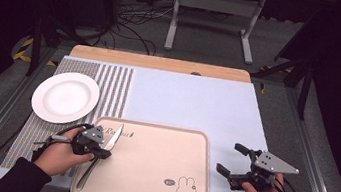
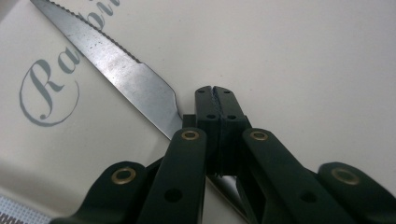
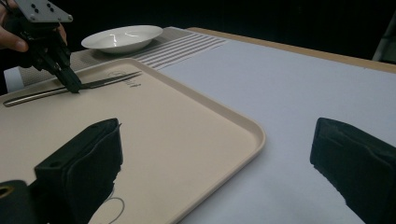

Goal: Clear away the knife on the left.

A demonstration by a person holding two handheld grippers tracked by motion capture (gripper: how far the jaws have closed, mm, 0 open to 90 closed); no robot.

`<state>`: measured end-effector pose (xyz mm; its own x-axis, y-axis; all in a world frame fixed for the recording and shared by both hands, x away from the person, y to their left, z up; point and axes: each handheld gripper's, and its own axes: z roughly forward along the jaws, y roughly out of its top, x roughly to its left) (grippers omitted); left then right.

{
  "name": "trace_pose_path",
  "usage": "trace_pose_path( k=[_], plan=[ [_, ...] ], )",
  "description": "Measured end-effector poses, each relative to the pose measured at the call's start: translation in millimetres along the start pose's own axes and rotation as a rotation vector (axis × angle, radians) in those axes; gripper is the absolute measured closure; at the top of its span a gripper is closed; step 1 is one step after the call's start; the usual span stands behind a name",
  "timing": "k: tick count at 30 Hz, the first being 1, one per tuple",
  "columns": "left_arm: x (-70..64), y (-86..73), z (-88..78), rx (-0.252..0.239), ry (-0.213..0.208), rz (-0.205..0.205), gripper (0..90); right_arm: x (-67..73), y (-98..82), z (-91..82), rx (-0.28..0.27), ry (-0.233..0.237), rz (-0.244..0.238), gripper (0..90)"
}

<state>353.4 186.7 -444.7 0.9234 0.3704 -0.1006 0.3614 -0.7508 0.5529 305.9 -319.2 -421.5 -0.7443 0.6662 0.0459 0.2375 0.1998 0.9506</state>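
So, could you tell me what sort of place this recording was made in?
Probably a lab or studio set up for recording table tasks, not a home: black curtains around the table, loose cables on the carpeted floor, and a metal equipment stand behind. The tray and plate look like props.

The table [image 1: 198, 100] was brightly lit from above, surroundings black; my close jaws looked soft, glare streaked the plate [image 3: 122, 37]

High view is looking down and forward over the table [image 1: 197, 105]. Left gripper view is sitting close above the tray [image 2: 303, 60]. Right gripper view is looking low across the tray toward the plate [image 3: 122, 37]; all are sharing the tray.
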Motion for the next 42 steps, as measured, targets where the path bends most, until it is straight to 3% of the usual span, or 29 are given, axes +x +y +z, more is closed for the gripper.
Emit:
trace_pose_path(
  k=[7,26,35,37,42],
  plan=[
    [1.2,-6.2,-3.7,-0.004,0.001,-0.032,90.0,0.0,-0.4,0.6,0.004,0.0,0.002,3.0],
    [4.0,-17.4,-13.4,0.017,0.015,-0.055,90.0,0.1,-1.2,1.7,0.012,-0.007,0.005,3.2],
    [4.1,-18.2,-14.1,0.022,0.006,-0.062,90.0,0.5,-1.5,2.5,0.016,-0.005,0.007,3.2],
    [3.9,-18.0,-14.0,0.023,-0.005,-0.08,90.0,0.4,-1.5,2.3,0.015,-0.006,0.007,3.2],
    [4.2,-16.1,-15.4,-0.001,-0.015,-0.075,88.1,0.1,-1.6,2.3,0.015,-0.006,0.007,3.2]
  ],
)
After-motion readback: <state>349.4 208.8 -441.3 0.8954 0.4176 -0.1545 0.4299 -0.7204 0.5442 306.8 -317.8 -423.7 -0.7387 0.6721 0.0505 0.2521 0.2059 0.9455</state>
